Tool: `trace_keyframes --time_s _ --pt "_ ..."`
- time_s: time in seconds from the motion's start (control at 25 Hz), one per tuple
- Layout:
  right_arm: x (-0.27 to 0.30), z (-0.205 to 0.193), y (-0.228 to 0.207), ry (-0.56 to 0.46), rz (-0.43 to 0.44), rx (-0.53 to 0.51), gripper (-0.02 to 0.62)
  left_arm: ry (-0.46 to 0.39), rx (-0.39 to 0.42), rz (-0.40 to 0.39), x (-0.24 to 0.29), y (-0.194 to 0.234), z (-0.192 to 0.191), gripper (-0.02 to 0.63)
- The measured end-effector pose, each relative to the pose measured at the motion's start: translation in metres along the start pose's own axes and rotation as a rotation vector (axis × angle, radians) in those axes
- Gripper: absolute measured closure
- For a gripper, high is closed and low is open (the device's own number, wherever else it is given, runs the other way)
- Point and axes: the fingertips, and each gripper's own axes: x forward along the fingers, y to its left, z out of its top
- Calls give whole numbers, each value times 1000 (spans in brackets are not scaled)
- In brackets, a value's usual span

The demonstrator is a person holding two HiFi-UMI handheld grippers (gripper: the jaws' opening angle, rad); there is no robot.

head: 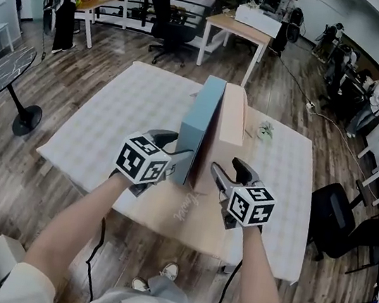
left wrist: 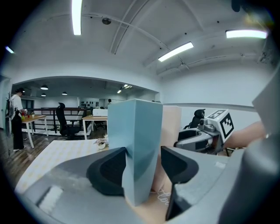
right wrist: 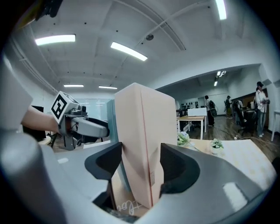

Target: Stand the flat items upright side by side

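Note:
Two flat boxes stand upright side by side on a tan sheet near the table's front. The blue box is on the left and the pink box on the right, broad faces together. My left gripper straddles the near end of the blue box. Its left pad touches the box; a thin gap shows at the right pad. My right gripper is closed over the near end of the pink box, with both pads against it.
The table wears a white checked cloth. A small potted plant sits on it behind the boxes. A round black table stands to the left and a black chair to the right. Desks, chairs and people are farther back.

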Motion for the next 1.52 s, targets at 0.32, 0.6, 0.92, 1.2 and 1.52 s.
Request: trace_keyframes --time_s 0.32,0.6,0.92,1.2,1.52 --pt "21 6 16 -64 1 84 351 12 9 4 5 1 5 344" --pt "17 7 16 -39 -52 78 350 16 3 22 4 -2 4 344" --pt "-39 23 17 -7 -189 50 385 -45 -25 107 -33 -14 17 398" --pt "-90 32 19 -31 -297 112 528 -87 -42 147 -61 -36 25 502" --pt "-106 37 28 -31 -309 54 595 -92 -53 170 -74 -46 18 600"
